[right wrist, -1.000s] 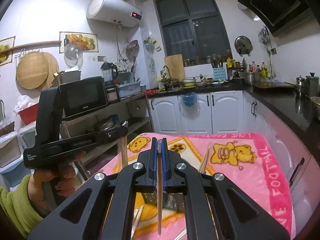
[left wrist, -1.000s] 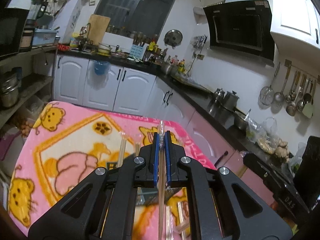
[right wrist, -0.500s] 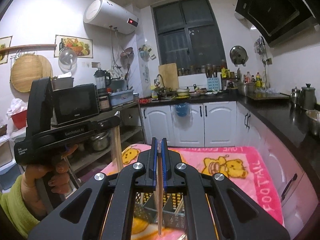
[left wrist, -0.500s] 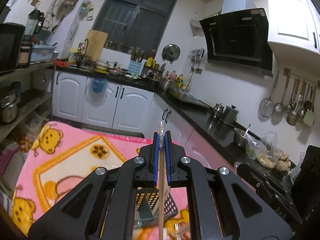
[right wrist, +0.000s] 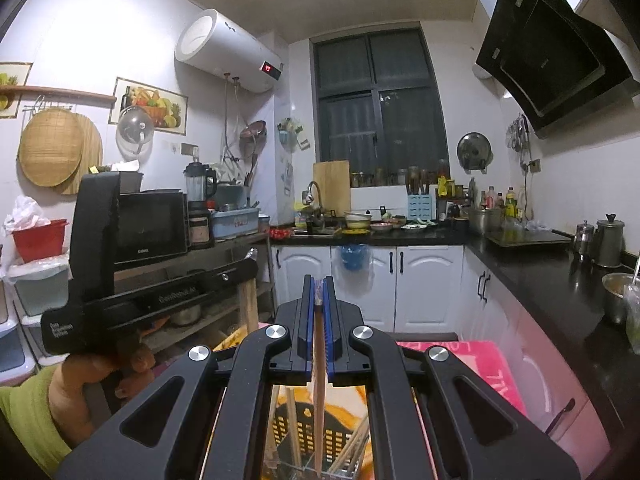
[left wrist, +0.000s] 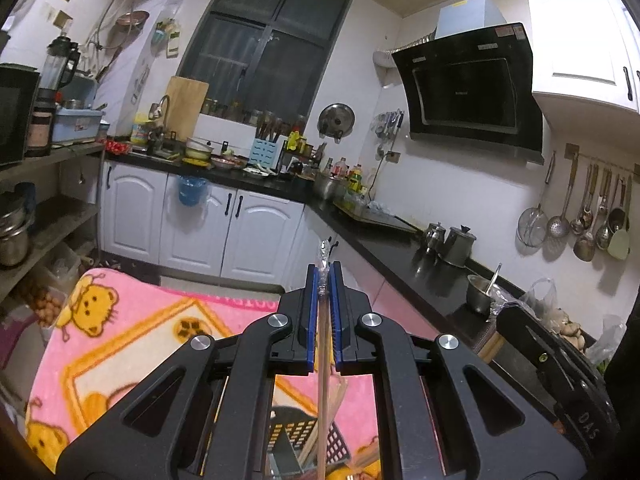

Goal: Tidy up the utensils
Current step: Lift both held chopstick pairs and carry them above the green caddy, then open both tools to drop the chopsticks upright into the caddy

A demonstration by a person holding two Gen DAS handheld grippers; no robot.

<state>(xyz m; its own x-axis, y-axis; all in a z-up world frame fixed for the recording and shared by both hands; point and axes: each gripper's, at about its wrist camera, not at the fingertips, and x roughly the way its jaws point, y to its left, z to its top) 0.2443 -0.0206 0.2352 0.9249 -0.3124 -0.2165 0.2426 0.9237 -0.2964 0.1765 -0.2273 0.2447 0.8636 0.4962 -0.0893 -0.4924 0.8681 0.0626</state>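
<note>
both tongs, left gripper (left wrist: 325, 316) and right gripper (right wrist: 319, 320), clenched on a chopstick (right wrist: 319, 396) each at frame centre; light, stiff, slippery: grip mid-shaft.

**Two wrist views, kitchen**

Each fisheye camera sits just behind its own jaws, looking forward along them. The left view faces the corner below the range hood (left wrist: 472, 84); the right view faces the window (right wrist: 380, 96). Both share the window, the white cabinets (left wrist: 248, 236) and the pink blanket (left wrist: 120, 344).
</note>
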